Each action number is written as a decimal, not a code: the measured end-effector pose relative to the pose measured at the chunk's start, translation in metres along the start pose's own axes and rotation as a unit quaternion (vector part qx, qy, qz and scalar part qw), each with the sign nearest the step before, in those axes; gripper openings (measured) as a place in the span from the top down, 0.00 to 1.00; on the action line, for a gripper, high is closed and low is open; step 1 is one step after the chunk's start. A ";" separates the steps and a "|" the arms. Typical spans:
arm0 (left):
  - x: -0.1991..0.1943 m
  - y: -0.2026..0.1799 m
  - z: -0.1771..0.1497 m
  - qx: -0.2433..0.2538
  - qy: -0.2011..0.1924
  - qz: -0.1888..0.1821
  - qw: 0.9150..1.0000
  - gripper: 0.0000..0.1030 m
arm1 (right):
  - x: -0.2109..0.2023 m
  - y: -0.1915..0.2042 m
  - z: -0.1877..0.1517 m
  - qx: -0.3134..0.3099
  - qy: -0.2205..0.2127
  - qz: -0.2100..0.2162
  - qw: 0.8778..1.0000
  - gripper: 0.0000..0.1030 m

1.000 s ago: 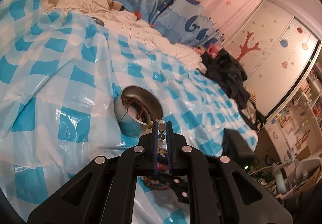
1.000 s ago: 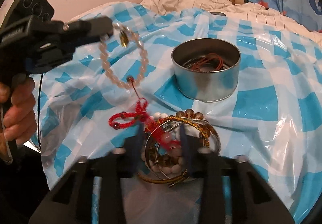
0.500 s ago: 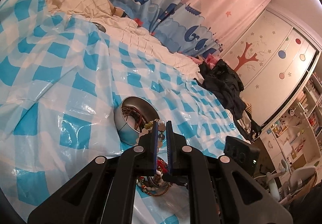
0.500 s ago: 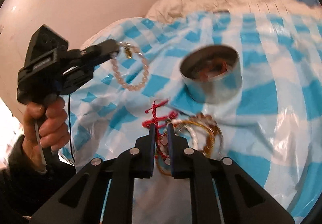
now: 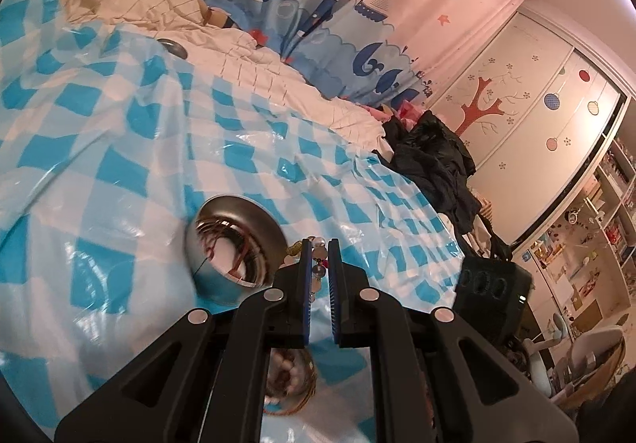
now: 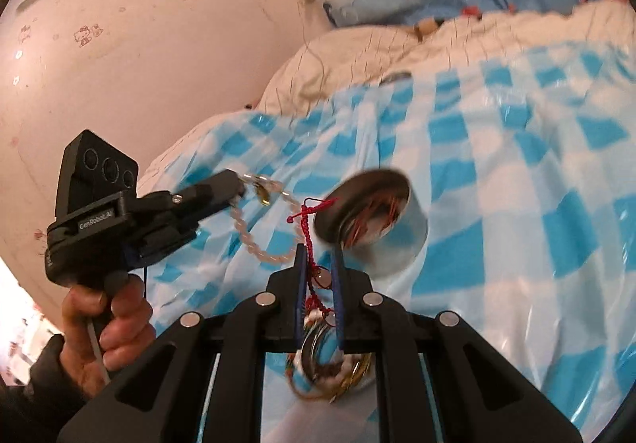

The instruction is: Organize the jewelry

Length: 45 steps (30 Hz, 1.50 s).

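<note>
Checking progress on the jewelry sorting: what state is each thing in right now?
Left hand-held gripper: shut on pale bead bracelet, which dangles.
Right hand-held gripper: shut on red cord bracelet, lifted.
Metal tin: open, holding cords.
Bangle pile: on the checked sheet.

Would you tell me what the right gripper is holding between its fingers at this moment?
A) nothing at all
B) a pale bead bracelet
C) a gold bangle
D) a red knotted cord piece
D: in the right wrist view the right gripper is shut on the red knotted cord piece, which rises from its fingers, while the pale bead bracelet hangs from the left gripper.
</note>
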State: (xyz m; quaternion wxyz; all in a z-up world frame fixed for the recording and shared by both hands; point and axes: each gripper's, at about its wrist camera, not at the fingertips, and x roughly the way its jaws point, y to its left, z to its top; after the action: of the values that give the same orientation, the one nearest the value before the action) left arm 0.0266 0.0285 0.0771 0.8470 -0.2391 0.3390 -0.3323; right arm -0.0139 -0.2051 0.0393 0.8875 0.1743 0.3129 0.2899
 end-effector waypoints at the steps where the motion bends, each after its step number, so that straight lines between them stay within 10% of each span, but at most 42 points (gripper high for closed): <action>1: 0.005 -0.001 0.002 -0.001 -0.001 0.001 1.000 0.93 | 0.001 0.001 0.003 -0.006 -0.005 -0.004 1.000 0.88; 16: 0.037 0.005 0.016 -0.013 -0.024 0.069 0.997 0.92 | 0.053 -0.011 0.036 -0.009 -0.001 -0.026 1.000 0.86; 25: 0.034 0.009 0.009 -0.004 -0.009 0.113 0.994 0.74 | 0.047 -0.011 0.028 -0.024 0.022 -0.067 0.997 0.74; 45: 0.026 0.021 -0.061 0.077 0.138 0.201 0.967 0.56 | 0.020 -0.003 -0.019 -0.030 0.090 -0.083 0.992 0.69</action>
State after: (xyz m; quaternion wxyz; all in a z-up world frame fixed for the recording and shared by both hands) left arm 0.0044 0.0124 0.0135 0.8573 -0.0522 0.4670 -0.2105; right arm -0.0127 -0.1922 0.0147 0.8816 0.0943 0.3958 0.2392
